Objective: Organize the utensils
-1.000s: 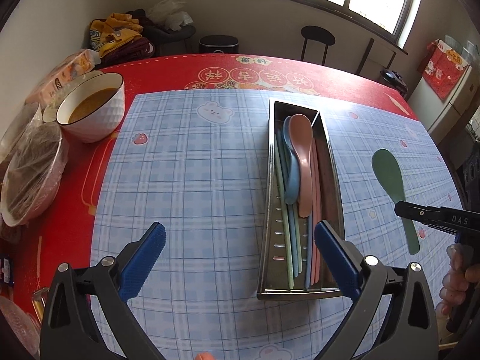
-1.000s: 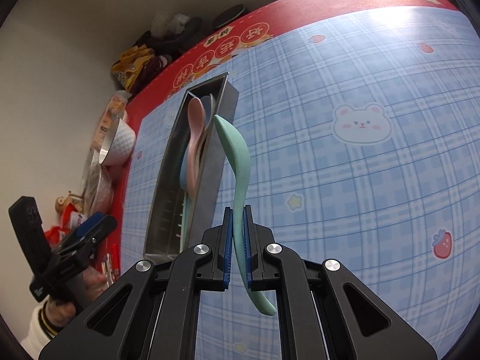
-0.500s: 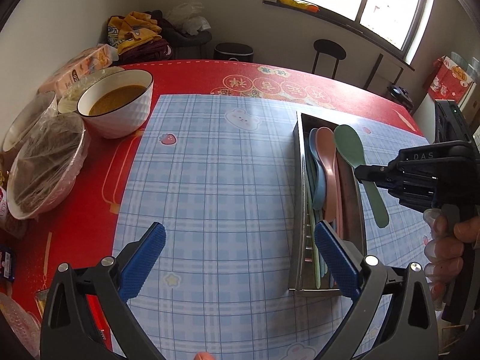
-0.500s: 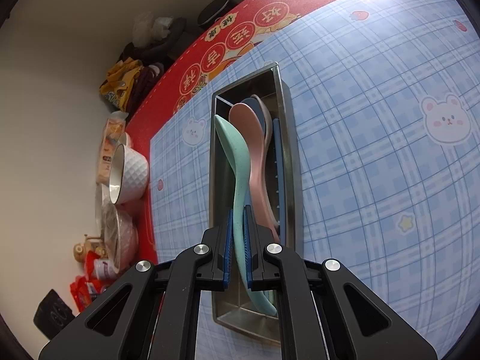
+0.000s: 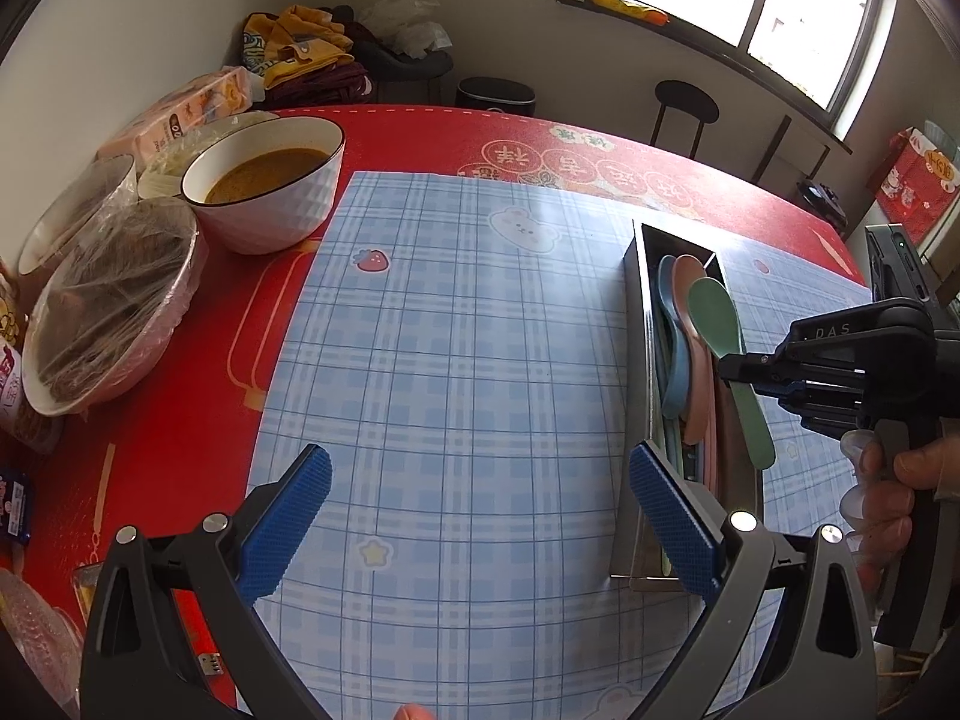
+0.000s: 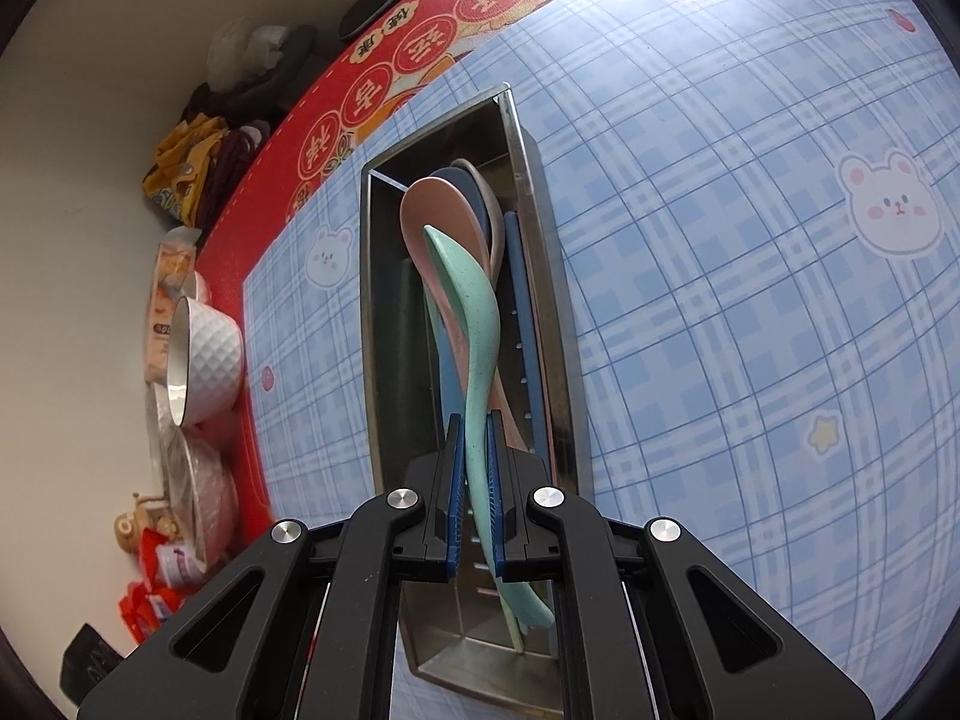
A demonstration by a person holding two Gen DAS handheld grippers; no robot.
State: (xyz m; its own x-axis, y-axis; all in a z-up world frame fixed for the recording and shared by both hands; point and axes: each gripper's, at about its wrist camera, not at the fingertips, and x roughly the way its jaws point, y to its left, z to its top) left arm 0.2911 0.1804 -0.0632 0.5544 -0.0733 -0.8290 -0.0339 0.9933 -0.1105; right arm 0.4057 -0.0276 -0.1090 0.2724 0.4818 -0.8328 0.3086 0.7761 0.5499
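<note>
A long steel utensil tray (image 5: 635,324) (image 6: 373,324) lies on the blue checked mat, holding pink and blue spoons (image 6: 432,210) and other utensils. My right gripper (image 6: 475,420) (image 5: 741,369) is shut on the handle of a green spoon (image 6: 474,300) (image 5: 717,315), which hangs just above the tray with its bowl over the other spoons. My left gripper (image 5: 474,498) stands open over bare mat, left of the tray's near end, its right pad (image 5: 669,510) next to the tray's corner.
At the left on the red tablecloth stand a white bowl of brown soup (image 5: 267,180), cling-wrapped bowls (image 5: 108,306) and snack packets (image 5: 180,120). A person's hand (image 5: 888,480) grips the right tool. Beyond the table are a stool (image 5: 684,108) and a window.
The right gripper carried the green spoon leftward from the mat beside the tray to over the tray's inside and rolled. The left gripper shifted left, so the tray now sits further right in its view.
</note>
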